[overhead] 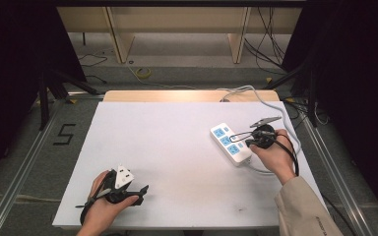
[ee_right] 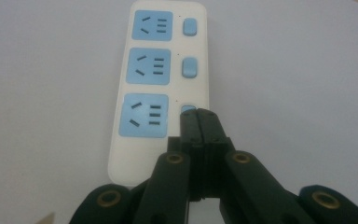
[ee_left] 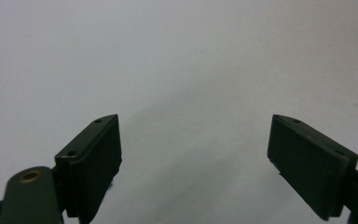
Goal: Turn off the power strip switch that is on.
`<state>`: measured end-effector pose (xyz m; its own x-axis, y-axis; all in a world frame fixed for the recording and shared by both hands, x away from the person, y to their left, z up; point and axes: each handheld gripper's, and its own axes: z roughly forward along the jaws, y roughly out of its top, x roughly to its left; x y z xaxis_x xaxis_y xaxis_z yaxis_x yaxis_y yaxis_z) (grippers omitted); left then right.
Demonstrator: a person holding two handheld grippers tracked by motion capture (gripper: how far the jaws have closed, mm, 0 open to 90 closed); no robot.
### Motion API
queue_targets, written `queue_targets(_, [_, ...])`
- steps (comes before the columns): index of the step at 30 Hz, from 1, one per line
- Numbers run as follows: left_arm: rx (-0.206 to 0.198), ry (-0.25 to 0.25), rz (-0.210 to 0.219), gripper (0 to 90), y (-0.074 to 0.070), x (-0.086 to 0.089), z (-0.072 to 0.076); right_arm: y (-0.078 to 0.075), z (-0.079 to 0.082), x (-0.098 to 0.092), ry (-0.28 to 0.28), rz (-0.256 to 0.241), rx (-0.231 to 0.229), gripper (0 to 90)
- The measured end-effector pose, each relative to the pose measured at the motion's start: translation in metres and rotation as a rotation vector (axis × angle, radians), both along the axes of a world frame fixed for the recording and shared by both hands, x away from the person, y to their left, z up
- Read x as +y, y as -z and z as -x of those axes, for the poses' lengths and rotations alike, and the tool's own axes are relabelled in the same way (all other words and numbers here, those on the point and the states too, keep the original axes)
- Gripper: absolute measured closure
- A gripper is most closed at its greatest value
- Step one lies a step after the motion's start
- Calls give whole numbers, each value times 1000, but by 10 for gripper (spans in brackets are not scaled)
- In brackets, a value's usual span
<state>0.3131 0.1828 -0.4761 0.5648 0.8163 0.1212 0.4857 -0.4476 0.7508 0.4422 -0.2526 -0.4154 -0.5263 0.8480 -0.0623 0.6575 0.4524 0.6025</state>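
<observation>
Near the table's right edge, right tongs (ee_right: 199, 116) closed, seemingly touching power strip (ee_right: 161, 74) switch, left tongs (ee_left: 196, 158) wide over bare tabletop (overhead: 172, 147).

You are working at a white-topped table (overhead: 177, 147) that is standing on grey floor (overhead: 24, 142) marked with a "5" (overhead: 65, 133), while pale wooden furniture (overhead: 177, 22), dark curtains (overhead: 10, 59) and loose cables (overhead: 270, 39) are sitting behind.

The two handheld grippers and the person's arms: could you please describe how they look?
Both the left gripper and the right gripper are black with flat rectangular jaws, brass-coloured rivets and trailing black cables. Each carries a grey three-cornered plate. The right arm wears a beige sleeve.
</observation>
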Motion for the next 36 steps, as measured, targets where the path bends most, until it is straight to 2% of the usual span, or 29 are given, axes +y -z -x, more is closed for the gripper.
queue_targets(36, [-1, 2, 0, 174, 0, -1, 0, 3, -20, 9, 3, 20, 27, 900])
